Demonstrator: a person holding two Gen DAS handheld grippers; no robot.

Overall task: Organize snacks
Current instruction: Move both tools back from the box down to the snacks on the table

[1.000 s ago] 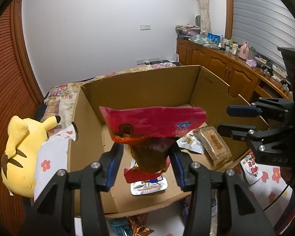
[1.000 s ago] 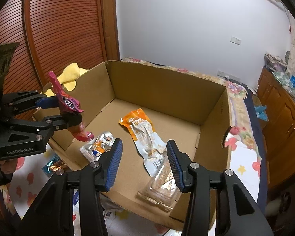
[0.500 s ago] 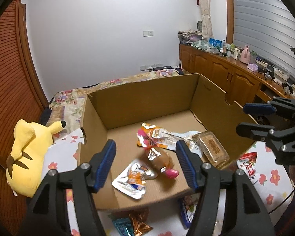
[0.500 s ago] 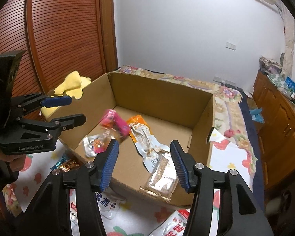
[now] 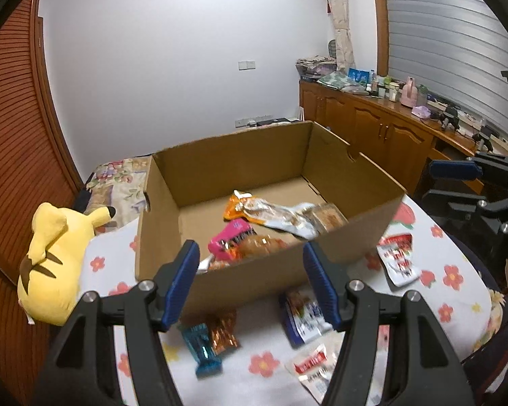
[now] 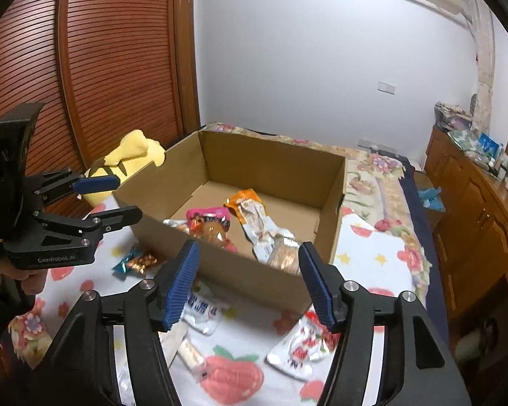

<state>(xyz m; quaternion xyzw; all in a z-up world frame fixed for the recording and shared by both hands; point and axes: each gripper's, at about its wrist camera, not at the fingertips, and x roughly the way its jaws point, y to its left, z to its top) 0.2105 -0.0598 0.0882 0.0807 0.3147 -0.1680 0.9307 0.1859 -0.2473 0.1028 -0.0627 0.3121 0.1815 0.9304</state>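
Left wrist view, left to right. A yellow plush toy [image 5: 56, 260] lies at the left edge on the flowered bedsheet [image 5: 108, 257]. At centre stands an open cardboard box [image 5: 335, 247], flaps out of the way, resting on that sheet.

Box contents: a pink packet [image 5: 232, 238] near the front wall, tilted, with a brown glossy snack showing just beside it; behind it an orange-and-silver pouch [image 5: 264, 211] lying flat and slightly crumpled; to its right a clear-wrapped brown bar [image 5: 328, 215] against the right wall. A silver corner shows under the pink packet.

Outside the box, on the sheet in the lower frame: a blue-and-copper wrapped sweet [image 5: 208, 340], a blue-and-white pouch [image 5: 303, 314], a red-and-white packet [image 5: 313, 367], and further right another red-and-white packet [image 5: 398, 258].

The left claw [image 5: 250, 284] has just been opening; its jaws stand spread with nothing between them, in front of the box's near wall. The right claw [image 5: 453, 182] shows at the right edge, jaws apart, nothing pinched.

Right wrist view: the left claw [image 6: 113, 199] sits at the left, a hand [image 6: 23, 279] below it on the handle. The right claw [image 6: 247, 275] has likewise been opening and is spread and empty. More packets lie on the sheet in the lower frame, blurred.
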